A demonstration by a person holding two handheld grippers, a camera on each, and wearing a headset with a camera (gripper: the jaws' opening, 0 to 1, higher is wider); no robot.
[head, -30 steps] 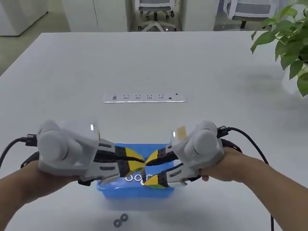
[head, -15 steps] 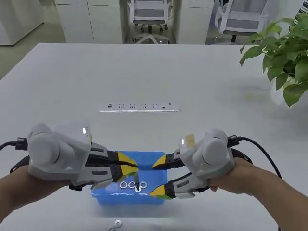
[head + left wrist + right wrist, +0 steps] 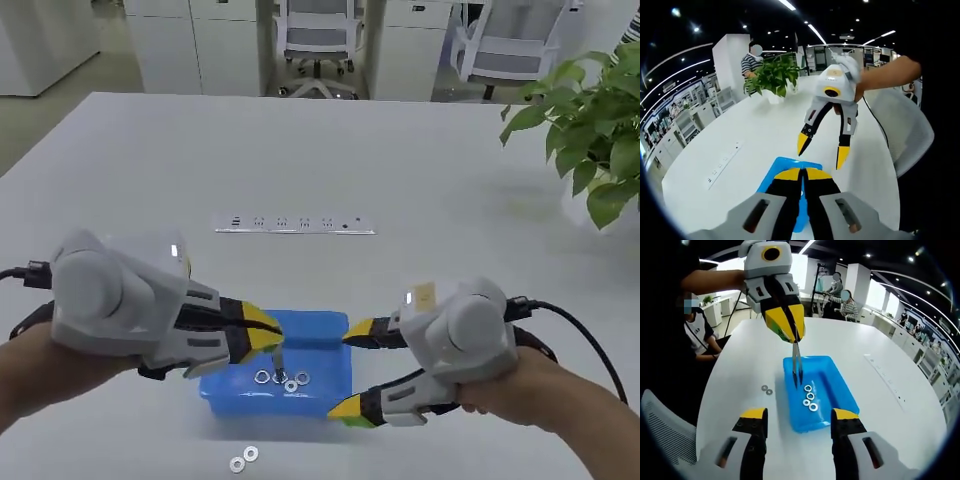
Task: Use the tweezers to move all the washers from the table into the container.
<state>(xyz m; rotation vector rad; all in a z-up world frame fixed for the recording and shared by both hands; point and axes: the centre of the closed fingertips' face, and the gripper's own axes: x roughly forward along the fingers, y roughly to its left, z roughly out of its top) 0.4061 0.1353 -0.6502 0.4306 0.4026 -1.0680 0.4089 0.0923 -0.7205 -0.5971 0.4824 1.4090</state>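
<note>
White table [image 3: 400,160] — left tongs [image 3: 272,332] pinch tweezers [image 3: 796,362] over container [image 3: 318,332].

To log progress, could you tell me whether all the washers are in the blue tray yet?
Not yet: several washers lie in the tray, but two others remain on the table beside it.

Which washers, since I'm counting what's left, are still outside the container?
The pair of washers on the table, beside the blue container; the other washers lie inside it.
</note>
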